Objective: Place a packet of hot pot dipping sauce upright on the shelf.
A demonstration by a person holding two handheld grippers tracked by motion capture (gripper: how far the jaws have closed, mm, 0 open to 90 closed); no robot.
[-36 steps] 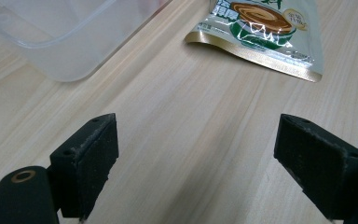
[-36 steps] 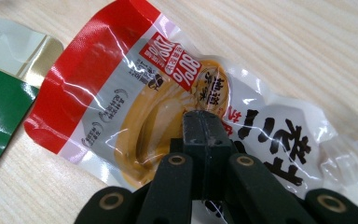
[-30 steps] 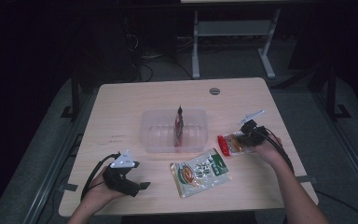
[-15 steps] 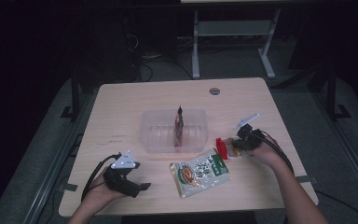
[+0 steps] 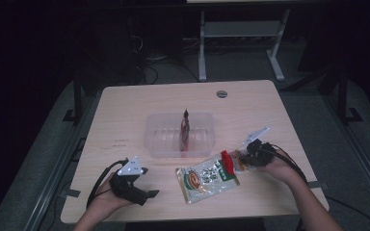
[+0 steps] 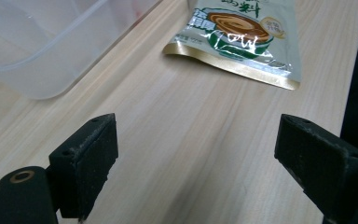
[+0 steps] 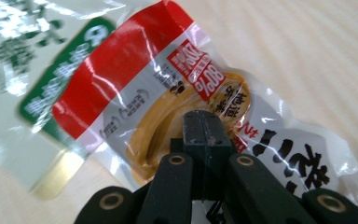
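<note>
Snack packet in clear plastic with a red band and yellow contents (image 7: 168, 98) sits pinched between the closed jaws of the right tool (image 7: 205, 135); in the right gripper view the two black jaws meet on the packet's yellow part, and the packet's red end overlaps the edge of a flat green, white and gold foil pouch (image 7: 23, 70). From the high view the right tool (image 5: 250, 155) lies at about four o'clock from the desk's middle, with the red-banded packet (image 5: 231, 161) at its tip, touching the right end of the foil pouch (image 5: 206, 178), which lies flat on the pale wooden desk (image 5: 139, 101) near the front edge. A clear rectangular plastic container (image 5: 166, 137) stands at the centre of the desk with a dark reddish packet upright (image 5: 185, 129) inside it. The left tool (image 5: 132, 185) rests at about seven o'clock, its jaws spread wide apart over bare wood in the left gripper view (image 6: 193, 154), holding nothing, with the foil pouch (image 6: 242, 39) ahead of it and the container's corner (image 6: 46, 46) at upper left.
</note>
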